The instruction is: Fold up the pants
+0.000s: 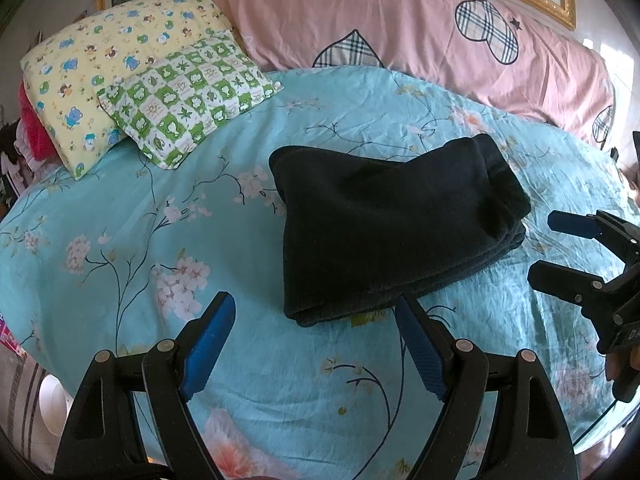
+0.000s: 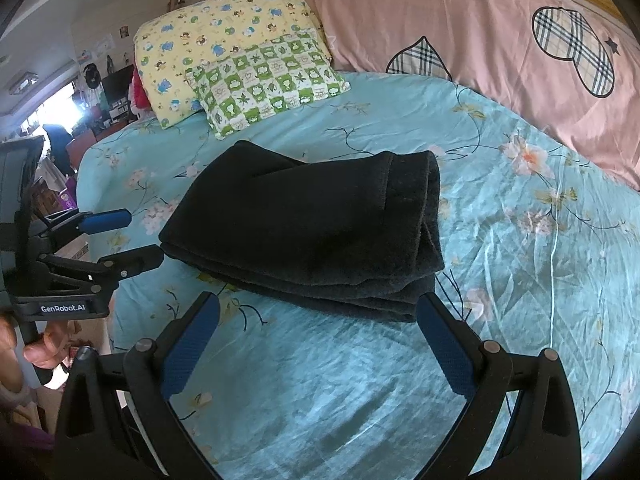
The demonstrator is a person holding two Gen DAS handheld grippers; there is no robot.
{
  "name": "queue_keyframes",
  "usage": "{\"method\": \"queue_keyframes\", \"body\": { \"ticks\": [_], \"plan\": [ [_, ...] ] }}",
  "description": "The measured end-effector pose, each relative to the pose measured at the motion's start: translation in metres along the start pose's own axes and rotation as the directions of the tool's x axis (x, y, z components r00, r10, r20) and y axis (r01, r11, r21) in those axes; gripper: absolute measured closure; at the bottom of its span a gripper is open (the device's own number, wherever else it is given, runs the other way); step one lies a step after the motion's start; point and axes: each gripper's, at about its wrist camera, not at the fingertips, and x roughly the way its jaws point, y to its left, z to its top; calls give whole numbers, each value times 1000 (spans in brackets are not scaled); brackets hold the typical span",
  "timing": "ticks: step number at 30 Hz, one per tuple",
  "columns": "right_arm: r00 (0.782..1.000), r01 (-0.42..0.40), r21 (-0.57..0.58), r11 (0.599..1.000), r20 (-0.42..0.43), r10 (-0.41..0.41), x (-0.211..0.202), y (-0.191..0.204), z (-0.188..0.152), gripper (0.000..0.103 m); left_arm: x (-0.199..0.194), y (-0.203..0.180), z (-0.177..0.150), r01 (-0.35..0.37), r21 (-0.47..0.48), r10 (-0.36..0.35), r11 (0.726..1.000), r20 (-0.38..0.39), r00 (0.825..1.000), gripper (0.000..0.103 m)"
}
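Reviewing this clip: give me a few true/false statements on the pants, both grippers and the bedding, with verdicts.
1. The pants lie folded in a stacked bundle on the teal sheet. True.
2. The left gripper is clamped on the pants. False: it is open and holds nothing.
3. The right gripper is open and empty. True.
4. The green checked pillow lies on the pants. False: it rests behind them, against the yellow pillow.

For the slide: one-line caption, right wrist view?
Folded black pants on the floral bedsheet, both grippers open and clear.
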Motion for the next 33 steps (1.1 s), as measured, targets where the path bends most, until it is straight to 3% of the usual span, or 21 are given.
{"method": "queue_keyframes", "body": {
  "ticks": [20,33],
  "plan": [
    [1000,1,26,1000,17,-2,-2,-10,1,4,-2,-6,8,19,17,-20,1000,10,1000,20],
    [998,-16,37,999,56,14,-7,-8,14,4,-5,-8,14,-15,27,13,1000,48,999,20]
  ]
}}
